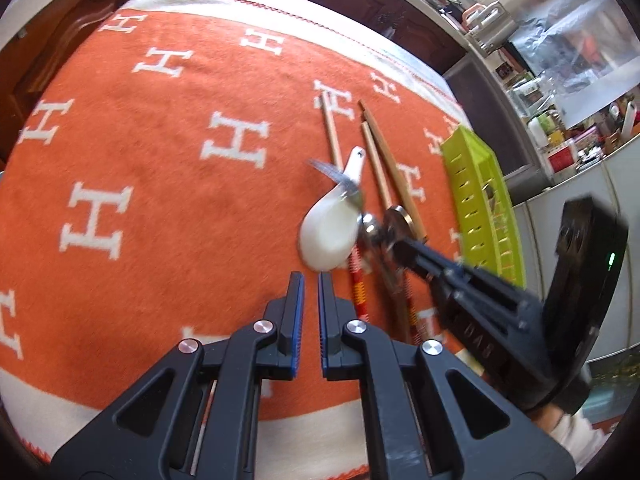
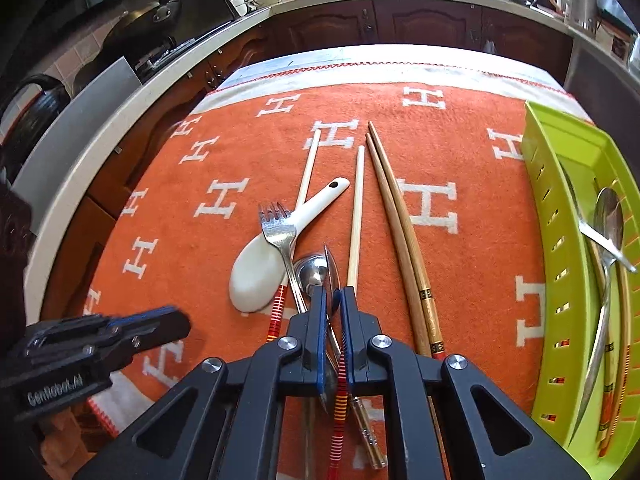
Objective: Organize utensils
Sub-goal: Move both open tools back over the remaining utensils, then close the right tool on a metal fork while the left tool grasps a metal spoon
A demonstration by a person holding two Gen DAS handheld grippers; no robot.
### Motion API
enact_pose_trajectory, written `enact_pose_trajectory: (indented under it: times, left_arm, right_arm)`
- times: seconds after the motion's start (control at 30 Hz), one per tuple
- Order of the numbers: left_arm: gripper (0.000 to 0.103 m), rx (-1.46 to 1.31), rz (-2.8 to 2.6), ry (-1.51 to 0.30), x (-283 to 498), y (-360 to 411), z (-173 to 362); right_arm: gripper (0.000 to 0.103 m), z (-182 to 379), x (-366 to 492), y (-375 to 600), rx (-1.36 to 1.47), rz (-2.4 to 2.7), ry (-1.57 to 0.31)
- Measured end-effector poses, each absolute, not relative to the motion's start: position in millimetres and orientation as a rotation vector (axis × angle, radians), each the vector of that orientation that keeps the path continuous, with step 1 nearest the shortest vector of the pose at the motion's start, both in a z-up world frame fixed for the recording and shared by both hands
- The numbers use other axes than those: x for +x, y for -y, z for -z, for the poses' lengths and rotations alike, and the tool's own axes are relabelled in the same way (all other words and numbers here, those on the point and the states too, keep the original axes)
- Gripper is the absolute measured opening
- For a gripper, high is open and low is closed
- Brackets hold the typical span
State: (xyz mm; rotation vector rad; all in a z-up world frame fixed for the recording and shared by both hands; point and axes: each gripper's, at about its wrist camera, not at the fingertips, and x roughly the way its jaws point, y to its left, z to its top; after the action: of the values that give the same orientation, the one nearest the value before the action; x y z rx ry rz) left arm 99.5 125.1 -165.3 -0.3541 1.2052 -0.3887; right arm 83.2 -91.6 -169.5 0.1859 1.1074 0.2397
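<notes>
Right wrist view: the right hand-held gripper (image 2: 331, 300) has its jaws narrow, pinching a thin metal spoon (image 2: 333, 270) that stands on edge; the handle is hidden under the gripper body. No earlier pic, so only the state now. The left hand-held gripper (image 1: 311, 280) has its jaws nearly shut w/ nothing between, above the orange cloth (image 1: 160, 160) of the table. White spoon (image 2: 260, 272), fork (image 2: 280, 232) and chopsticks (image 2: 394, 208) lie mid-table. The green tray (image 2: 548, 208) at the right edge holds utensils, partly cut off. Left wrist view is blurred around the right gripper.
</notes>
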Motion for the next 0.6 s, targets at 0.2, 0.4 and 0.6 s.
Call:
enact_pose_trajectory:
  times: [0.2, 0.4, 0.6]
  left_arm:
    - [0.039, -0.486, 0.393, -1.184, 140.8, -126.4, 161.0]
    - [0.039, -0.628, 0.4, -1.245, 174.8, -121.6, 183.1]
    - [0.029, -0.701, 0.4, -1.291, 192.2, -108.0, 211.9]
  right_arm:
    - [0.004, 159.2, 79.6, 98.8, 0.234, -0.274, -1.081]
    - [0.003, 157.7, 78.4, 113.3, 0.301, -0.281, -1.083]
    - [0.003, 159.4, 80.5, 126.9, 0.346, -0.275, -1.084]
